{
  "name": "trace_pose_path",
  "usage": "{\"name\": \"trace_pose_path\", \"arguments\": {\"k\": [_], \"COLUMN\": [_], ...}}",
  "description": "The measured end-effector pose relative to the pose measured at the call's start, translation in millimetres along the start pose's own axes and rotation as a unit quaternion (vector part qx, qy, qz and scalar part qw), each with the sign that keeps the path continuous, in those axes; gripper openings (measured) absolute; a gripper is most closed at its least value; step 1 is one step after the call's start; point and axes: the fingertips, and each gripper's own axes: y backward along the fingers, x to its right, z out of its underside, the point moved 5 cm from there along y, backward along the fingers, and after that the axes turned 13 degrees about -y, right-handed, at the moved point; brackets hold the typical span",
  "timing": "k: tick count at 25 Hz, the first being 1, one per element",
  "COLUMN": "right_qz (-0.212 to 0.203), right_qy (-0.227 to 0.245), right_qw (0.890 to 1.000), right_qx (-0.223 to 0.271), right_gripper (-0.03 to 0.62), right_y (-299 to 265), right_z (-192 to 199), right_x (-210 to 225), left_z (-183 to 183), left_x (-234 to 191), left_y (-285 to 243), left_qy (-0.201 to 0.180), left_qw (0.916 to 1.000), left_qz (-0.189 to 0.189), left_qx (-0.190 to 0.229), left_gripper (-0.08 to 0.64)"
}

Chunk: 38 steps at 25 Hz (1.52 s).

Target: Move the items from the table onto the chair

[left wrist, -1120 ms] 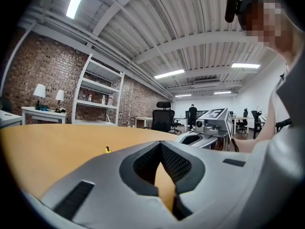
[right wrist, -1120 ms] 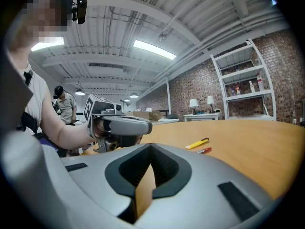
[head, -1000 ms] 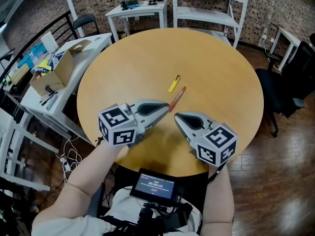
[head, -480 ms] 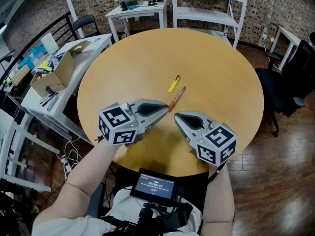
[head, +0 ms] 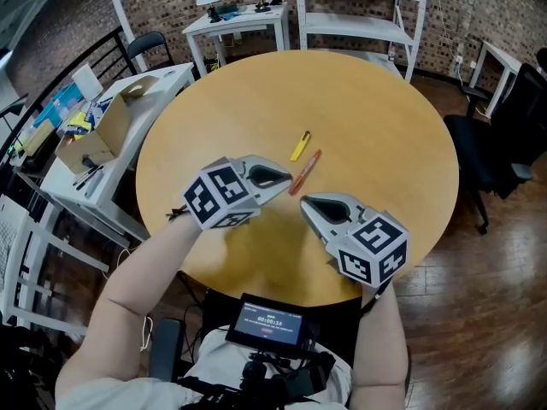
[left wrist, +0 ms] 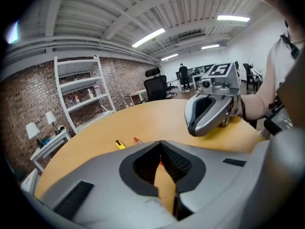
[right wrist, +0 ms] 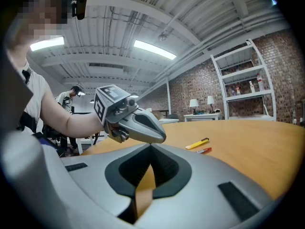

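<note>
On the round wooden table (head: 376, 101) lie a yellow cutter (head: 301, 145) and, just nearer to me, a red pen (head: 306, 171). My left gripper (head: 289, 180) is shut and empty, tipped downward, its tip close beside the pen's near end. My right gripper (head: 304, 203) hovers just right of it, shut with nothing in it. The left gripper view shows the cutter (left wrist: 120, 144) and pen (left wrist: 138, 140) beyond the closed jaws, with the right gripper (left wrist: 209, 113) alongside. The right gripper view shows the left gripper (right wrist: 159, 136), cutter (right wrist: 197, 143) and pen (right wrist: 204, 150).
A black office chair (head: 491, 156) stands at the table's right edge. A white side table with a cardboard box (head: 102, 126) is at the left. White shelving (head: 359, 15) and a small lamp table (head: 239, 15) stand behind. A screen device (head: 269, 321) sits at my waist.
My left gripper has rolled and tipped downward, sinking a little toward the red pen's near end. The right gripper has stayed where it was.
</note>
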Motion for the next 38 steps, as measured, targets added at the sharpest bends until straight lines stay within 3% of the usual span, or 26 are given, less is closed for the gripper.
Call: {"name": "trace_pose_path", "arguments": {"k": [4,6,8,11,15,18,19,23,26,28,34,35,38], "right_qz": [0.000,-0.001,-0.002,-0.001,-0.003,-0.002,-0.002,-0.004,-0.004,-0.004,-0.004,-0.005,-0.005], "right_qy": [0.000,0.000,-0.001,-0.001,-0.001,-0.001,-0.001,0.001,0.000,0.000,0.001,0.001,0.001], "right_qw": [1.000,1.000,1.000,1.000,1.000,1.000,1.000,1.000,1.000,1.000,1.000,1.000,1.000], "right_qx": [-0.001,-0.001,-0.001,0.000,0.000,-0.001,-0.001,-0.001,-0.001,-0.001,-0.001,-0.001,-0.001], "right_gripper": [0.005,0.005,0.005,0.005,0.005,0.005,0.005,0.005,0.005,0.005,0.005,0.005,0.005], "right_y": [-2,-2,-1,-1,0,0,0,-1,0,1,0,0,1], "right_z": [-2,-1,-1,-1,0,-1,0,0,0,0,-1,-1,0], "right_x": [-1,-2,-2,-2,-2,-2,-2,-3,-2,-2,-2,-3,-3], "left_z": [1,3,5,6,14,19,19,10,3,1,0,0,4], "left_x": [-11,-18,-28,-42,-55,-53,-51,-50,-55,-53,-45,-44,-40], "left_y": [-15,-24,-33,-47,-67,-80,-84,-87,-84,-84,-100,-103,-111], "left_qy": [-0.074,-0.085,-0.065,0.012,0.102,0.107,0.103,0.100,0.118,0.129,0.140,0.143,0.140], "left_qw": [0.9941,0.9898,0.9879,0.9843,0.9689,0.9571,0.9541,0.9507,0.9486,0.9431,0.9280,0.9249,0.9139], "left_qz": [0.050,0.074,0.099,0.134,0.153,0.168,0.176,0.189,0.195,0.208,0.234,0.236,0.242], "left_qx": [-0.062,-0.087,-0.100,-0.114,-0.165,-0.210,-0.219,-0.225,-0.220,-0.225,-0.255,-0.262,-0.295], "left_gripper": [0.012,0.014,0.014,0.015,0.018,0.021,0.070,0.087,0.086,0.152,0.166,0.224,0.234]}}
